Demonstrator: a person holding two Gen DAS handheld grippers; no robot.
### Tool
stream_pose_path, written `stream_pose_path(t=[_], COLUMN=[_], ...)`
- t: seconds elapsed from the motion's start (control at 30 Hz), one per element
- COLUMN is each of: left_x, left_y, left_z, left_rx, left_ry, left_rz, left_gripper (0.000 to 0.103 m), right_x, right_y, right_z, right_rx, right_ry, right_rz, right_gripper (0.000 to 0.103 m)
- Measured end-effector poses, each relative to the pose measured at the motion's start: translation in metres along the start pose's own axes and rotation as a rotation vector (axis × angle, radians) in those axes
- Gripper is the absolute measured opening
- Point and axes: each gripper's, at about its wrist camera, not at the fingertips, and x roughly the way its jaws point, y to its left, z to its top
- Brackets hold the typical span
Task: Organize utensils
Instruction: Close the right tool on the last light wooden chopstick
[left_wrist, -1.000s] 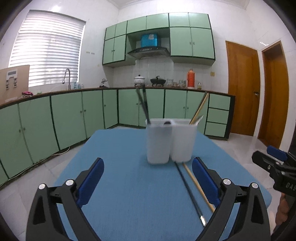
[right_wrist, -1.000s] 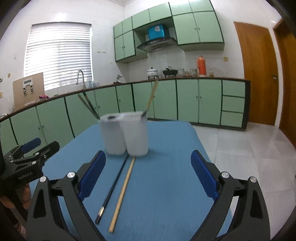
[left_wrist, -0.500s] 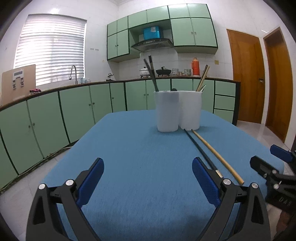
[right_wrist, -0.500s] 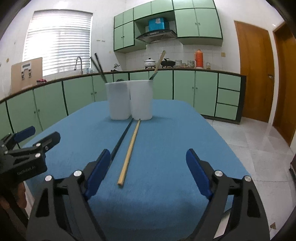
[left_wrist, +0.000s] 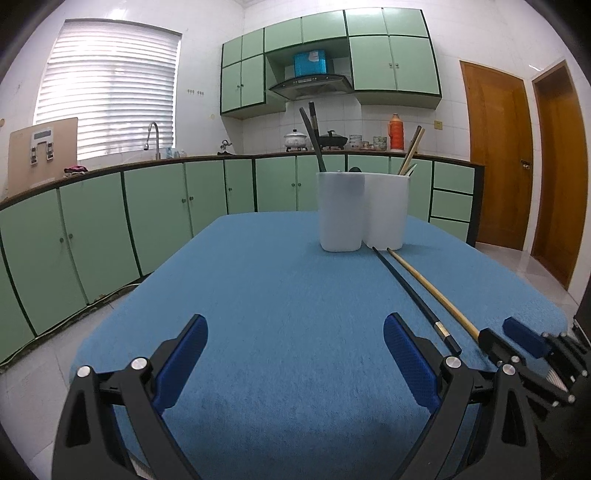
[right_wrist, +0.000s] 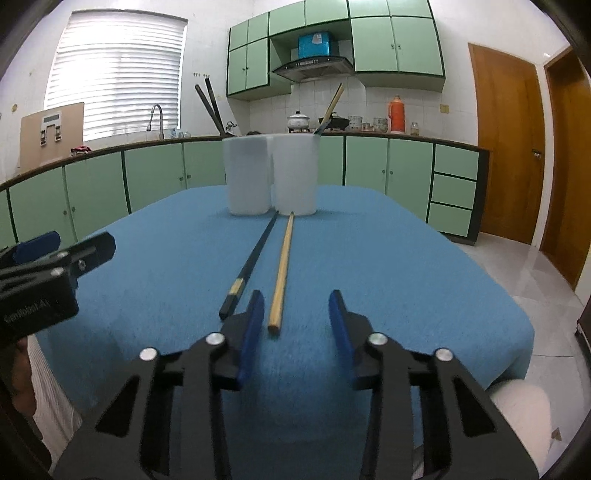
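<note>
The right gripper (right_wrist: 295, 314) is seen half closed, its jaws having just been narrowing; the near end of the wooden chopstick (right_wrist: 282, 266) lies between the blue pads, close to the left one, but is not pressed by either. The left gripper (left_wrist: 293, 349) is held wide apart over bare blue cloth of the desk (left_wrist: 277, 295), with nothing between its pads.

The black chopstick (right_wrist: 251, 264) lies just left of the wooden one, both running from the white holder (right_wrist: 271, 173), which stands at the far end of the desk. Dark chopsticks are seen upright in the holder's left cup and wooden ones in its right cup.

Only in the left wrist view is the right gripper shown from outside, at the wooden chopstick's near end. Only in the right wrist view are a striped sleeve (right_wrist: 51, 391) and the left gripper's body shown.
</note>
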Motion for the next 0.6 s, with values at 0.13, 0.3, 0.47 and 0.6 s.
stream_pose_path(t=[0.13,0.3,0.47,0.6], left_x=[0.002,0.004,0.003,0.003], left_y=[0.000,0.000,-0.001,-0.002], left_z=[-0.001,-0.002,-0.002,-0.003], left_rx=[-0.002,-0.009,-0.016,-0.017], left_ry=[0.004,0.010,0.011,0.011], left_rz=[-0.002,-0.006,-0.009,-0.009], left_gripper=[0.094,0.094,0.094,0.094], right_x=[0.003,0.004,0.007,0.007], right_y=[0.005,0.013,0.015,0.017], right_z=[-0.002,-0.005,-0.005,-0.003], right_rx=[0.006,-0.015,-0.006,-0.017], right_ry=[0.002,-0.020,-0.032,-0.038], right_rz=[-0.001,-0.031,-0.035,-0.043], right_gripper=[0.022,0.014,0.006,0.006])
